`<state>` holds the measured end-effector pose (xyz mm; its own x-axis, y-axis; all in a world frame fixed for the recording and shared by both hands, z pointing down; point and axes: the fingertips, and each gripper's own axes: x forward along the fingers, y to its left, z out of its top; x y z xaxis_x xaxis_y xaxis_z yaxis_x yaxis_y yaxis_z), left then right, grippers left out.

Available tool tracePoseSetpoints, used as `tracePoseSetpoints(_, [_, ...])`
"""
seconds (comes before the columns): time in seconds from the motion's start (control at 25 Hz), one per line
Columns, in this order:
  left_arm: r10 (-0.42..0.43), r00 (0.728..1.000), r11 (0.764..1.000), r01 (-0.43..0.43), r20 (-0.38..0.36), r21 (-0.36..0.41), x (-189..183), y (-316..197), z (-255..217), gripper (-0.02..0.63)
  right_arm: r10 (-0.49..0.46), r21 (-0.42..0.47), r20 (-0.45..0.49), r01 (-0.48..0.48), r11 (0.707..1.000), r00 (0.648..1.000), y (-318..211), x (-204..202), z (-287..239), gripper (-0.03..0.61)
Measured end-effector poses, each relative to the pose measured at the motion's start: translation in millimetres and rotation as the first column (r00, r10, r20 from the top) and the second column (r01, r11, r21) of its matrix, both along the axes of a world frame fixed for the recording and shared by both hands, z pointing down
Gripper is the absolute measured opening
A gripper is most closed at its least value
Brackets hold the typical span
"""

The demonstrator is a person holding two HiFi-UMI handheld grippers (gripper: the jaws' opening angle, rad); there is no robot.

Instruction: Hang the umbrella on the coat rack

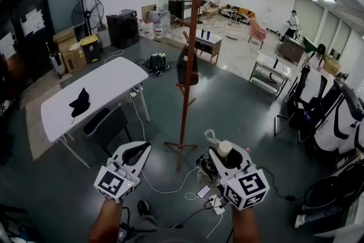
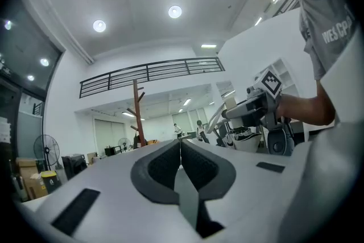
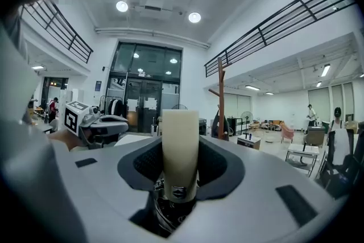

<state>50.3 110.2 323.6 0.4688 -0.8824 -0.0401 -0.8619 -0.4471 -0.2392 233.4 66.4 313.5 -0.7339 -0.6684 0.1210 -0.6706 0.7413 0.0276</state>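
Observation:
The brown wooden coat rack (image 1: 187, 65) stands on the dark floor ahead of me, with a dark bag (image 1: 186, 67) hanging on it. It also shows far off as a coat rack (image 3: 220, 101) and a coat rack (image 2: 136, 114) in the two gripper views. My right gripper (image 1: 226, 152) is shut on the umbrella's cream handle (image 3: 180, 148), which sticks up between the jaws. The black folded umbrella body (image 3: 169, 214) hangs below. My left gripper (image 1: 138, 149) is level to the left, and its jaws meet with nothing between them (image 2: 181, 152).
A white table (image 1: 108, 85) with a black item (image 1: 79, 103) and a dark chair (image 1: 106, 122) stand to the left. Cables and a power strip (image 1: 214, 201) lie by the rack's foot. Office chairs (image 1: 335, 116) crowd the right, and a fan (image 1: 87, 11) and boxes stand at the back left.

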Motion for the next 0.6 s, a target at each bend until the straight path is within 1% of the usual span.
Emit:
tracePoseSetpoints(0.36, [0.042,0.999,0.999,-0.043,-0.02,-0.011,-26.2,-20.0,3.3,0.018,0.043,-0.039,0.01,-0.042,0.998,0.999,-15.5,-21.5,4.6,0.16])
tracePoseSetpoints(0.6, [0.086,0.996,0.996,-0.087,-0.032,-0.024,-53.9,-39.6,4.7,0.018,0.088,-0.048,0.008,-0.088,0.995,0.996,-28.7,-45.8,3.2,0.16])
